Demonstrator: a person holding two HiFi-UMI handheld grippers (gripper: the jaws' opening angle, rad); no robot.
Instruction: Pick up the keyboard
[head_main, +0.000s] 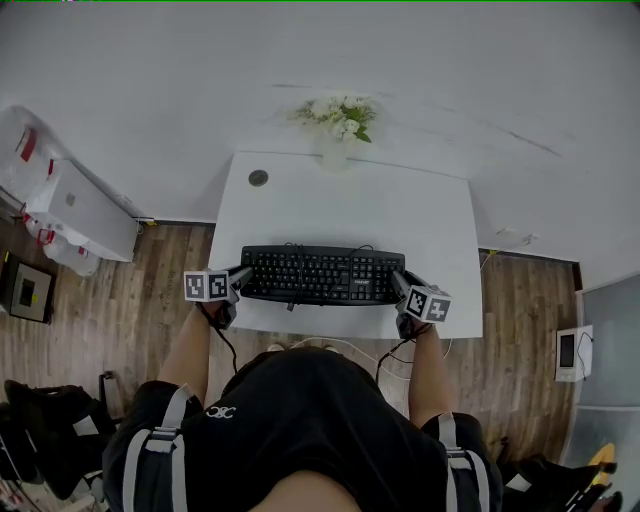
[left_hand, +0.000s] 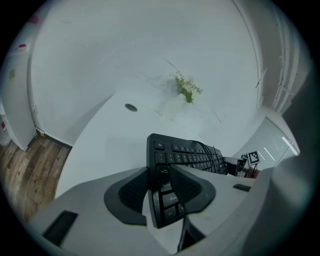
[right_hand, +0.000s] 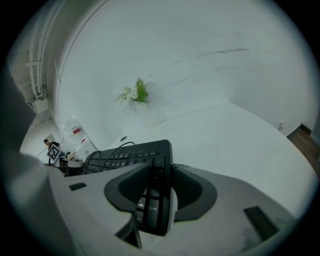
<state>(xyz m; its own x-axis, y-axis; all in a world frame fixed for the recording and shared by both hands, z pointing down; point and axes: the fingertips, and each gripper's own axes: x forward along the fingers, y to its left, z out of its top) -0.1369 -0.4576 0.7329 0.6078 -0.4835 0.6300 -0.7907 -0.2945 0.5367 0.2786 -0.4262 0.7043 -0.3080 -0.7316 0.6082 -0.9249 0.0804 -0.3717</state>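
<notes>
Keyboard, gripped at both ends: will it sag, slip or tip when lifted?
The keyboard looks like a rigid plastic slab, so it probably will not sag between the left gripper and right gripper. Only its thin ends sit between the pads, so it may pivot or slip. The cable draped over the keys will likely slide off.

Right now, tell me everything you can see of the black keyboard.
The black plastic full-size keyboard sits lengthwise over the near part of the white rectangular table, with its keys up and pale legends on them. Its thin black cable is draped across the keys. The left gripper is clamped on its left end and the right gripper on its right end, each with one jaw on the key face and one underneath. Whether it has cleared the tabletop cannot be told.
</notes>
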